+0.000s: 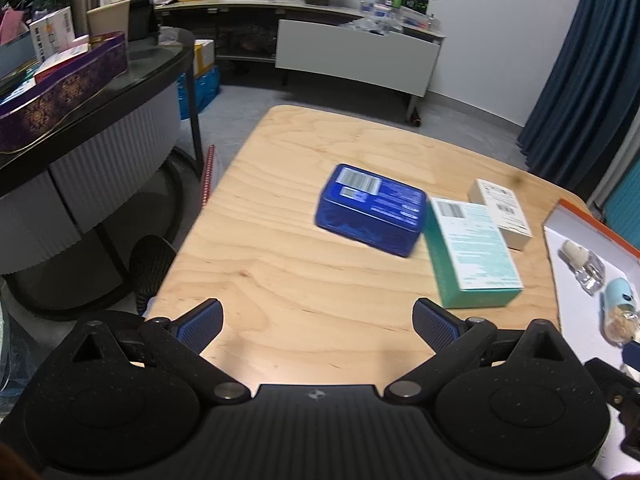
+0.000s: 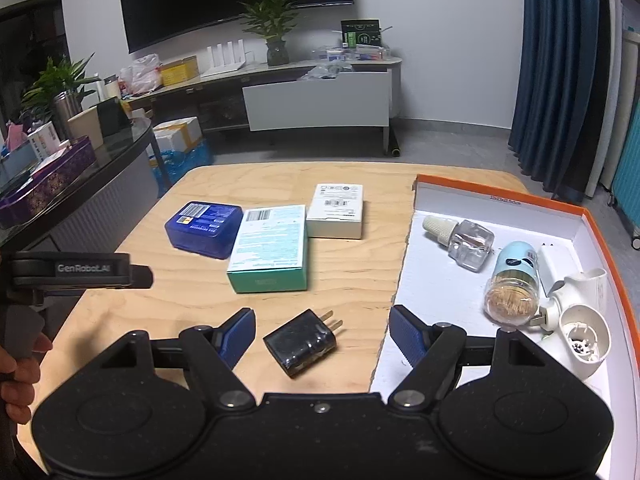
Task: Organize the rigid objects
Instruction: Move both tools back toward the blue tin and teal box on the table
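Note:
A blue tin [image 1: 370,210] [image 2: 204,229], a teal box [image 1: 470,252] [image 2: 270,248] and a white box [image 1: 502,212] [image 2: 337,216] lie in a row on the wooden table [image 2: 348,280]. A black plug adapter [image 2: 302,342] lies between the open fingers of my right gripper [image 2: 322,336]. An orange-rimmed white tray [image 2: 440,284] [image 1: 576,264] on the right holds a clear bottle [image 2: 460,240], a toothpick jar [image 2: 512,284] and white plug parts [image 2: 580,320]. My left gripper [image 1: 318,322] is open and empty above bare table, in front of the blue tin.
A dark glass-topped counter [image 1: 100,92] with boxes stands to the left of the table. A low TV cabinet [image 2: 316,104] with plants and clutter runs along the far wall. Blue curtains [image 2: 560,80] hang at the right. The left gripper's body [image 2: 72,270] shows at the table's left edge.

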`<state>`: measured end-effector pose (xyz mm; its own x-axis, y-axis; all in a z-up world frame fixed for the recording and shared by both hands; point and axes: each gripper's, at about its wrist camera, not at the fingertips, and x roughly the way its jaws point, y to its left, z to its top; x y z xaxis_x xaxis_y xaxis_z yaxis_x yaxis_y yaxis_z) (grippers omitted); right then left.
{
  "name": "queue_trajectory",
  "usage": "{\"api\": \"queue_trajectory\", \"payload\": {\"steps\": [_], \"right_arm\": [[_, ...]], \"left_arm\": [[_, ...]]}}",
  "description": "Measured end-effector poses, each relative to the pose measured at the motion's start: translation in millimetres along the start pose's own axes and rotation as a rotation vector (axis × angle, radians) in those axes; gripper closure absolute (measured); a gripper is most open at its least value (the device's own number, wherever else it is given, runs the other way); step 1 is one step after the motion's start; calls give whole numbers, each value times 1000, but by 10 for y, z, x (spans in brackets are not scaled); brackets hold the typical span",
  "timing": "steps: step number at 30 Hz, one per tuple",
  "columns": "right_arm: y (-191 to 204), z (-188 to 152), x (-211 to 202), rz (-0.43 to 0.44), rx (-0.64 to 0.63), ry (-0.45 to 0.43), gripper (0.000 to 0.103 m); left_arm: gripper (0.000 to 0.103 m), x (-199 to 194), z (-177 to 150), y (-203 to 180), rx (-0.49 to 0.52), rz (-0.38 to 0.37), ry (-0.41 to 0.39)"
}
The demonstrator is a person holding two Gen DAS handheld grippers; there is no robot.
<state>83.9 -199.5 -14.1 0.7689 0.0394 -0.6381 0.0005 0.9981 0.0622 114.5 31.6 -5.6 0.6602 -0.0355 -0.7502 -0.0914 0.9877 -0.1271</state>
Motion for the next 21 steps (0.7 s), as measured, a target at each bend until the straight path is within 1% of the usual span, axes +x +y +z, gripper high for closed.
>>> {"api": "queue_trajectory", "payload": {"steps": [6,21], "right_arm": [[47,27,42,10,-15,2,16],[240,141,193,41,-61,4,16]], "left_arm": [[0,60,45,32,4,14,4],[0,235,176,-39,71,24,5]]}}
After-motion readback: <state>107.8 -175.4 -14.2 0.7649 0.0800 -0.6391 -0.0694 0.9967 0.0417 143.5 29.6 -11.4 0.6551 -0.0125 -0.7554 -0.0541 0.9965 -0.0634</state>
